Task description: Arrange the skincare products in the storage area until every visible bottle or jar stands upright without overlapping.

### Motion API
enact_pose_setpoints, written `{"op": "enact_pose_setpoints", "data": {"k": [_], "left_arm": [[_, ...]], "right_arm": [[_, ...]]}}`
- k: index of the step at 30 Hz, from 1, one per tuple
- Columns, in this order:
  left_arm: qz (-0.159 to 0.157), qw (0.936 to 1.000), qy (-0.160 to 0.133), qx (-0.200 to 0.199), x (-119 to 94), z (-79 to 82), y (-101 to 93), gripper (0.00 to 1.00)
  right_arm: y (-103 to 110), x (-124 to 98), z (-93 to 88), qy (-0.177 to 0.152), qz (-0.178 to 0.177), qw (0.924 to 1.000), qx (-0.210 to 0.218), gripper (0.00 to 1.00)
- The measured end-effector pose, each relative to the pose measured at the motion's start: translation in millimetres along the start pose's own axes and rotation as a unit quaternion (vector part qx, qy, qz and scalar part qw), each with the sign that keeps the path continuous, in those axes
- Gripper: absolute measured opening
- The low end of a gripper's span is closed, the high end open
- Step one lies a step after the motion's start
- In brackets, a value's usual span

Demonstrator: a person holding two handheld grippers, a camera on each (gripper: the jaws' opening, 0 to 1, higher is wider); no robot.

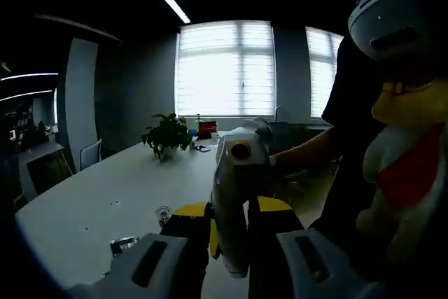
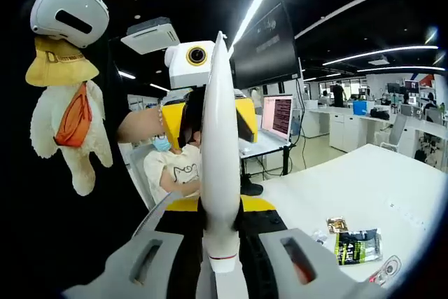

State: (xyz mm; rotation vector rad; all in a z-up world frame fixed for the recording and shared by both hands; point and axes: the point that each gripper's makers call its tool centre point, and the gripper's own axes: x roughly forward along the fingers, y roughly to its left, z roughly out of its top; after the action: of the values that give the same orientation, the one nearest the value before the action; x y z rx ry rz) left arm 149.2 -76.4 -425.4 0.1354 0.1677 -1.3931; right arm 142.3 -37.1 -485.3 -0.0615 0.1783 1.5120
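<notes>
- Where the two meet above the worktop (image 2: 364,180), one white tube (image 2: 220,159) is clamped by both the left hand-held gripper (image 1: 231,208) and the right hand-held gripper (image 2: 221,204).
- Left gripper view adds one potted plant (image 1: 166,134).
- Right gripper view adds two packets (image 2: 355,245).

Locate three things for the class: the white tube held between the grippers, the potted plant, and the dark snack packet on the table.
white tube (image 2: 220,152): right gripper view, middle of its body.
potted plant (image 1: 166,134): left gripper view, its leaves.
dark snack packet (image 2: 357,246): right gripper view, its front face.
</notes>
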Motion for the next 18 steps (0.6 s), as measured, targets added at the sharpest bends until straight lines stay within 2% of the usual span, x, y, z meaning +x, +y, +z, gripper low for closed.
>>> {"op": "enact_pose_setpoints", "data": {"k": [4, 7, 15, 18], "left_arm": [[0.017, 0.9998, 0.004, -0.013, 3.9, -1.6, 3.6, 0.24], [0.038, 0.9992, 0.008, -0.008, 6.5, -5.4, 11.5, 0.17], [0.029, 0.9992, 0.025, -0.006, 15.5, -21.8, 8.4, 0.15], [0.032, 0.9989, 0.035, -0.005, 19.5, -29.9, 10.6, 0.13]], "right_arm": [[-4.9, -3.6, -2.5, 0.004, -0.005, 1.0, -0.006, 0.18], [-6.1, -5.3, -5.0, 0.007, -0.007, 0.9999, -0.007, 0.18], [-9.9, -7.3, -24.8, 0.039, -0.013, 0.9991, -0.012, 0.19], [-14.8, -8.3, -33.3, 0.055, -0.029, 0.998, -0.015, 0.21]]}}
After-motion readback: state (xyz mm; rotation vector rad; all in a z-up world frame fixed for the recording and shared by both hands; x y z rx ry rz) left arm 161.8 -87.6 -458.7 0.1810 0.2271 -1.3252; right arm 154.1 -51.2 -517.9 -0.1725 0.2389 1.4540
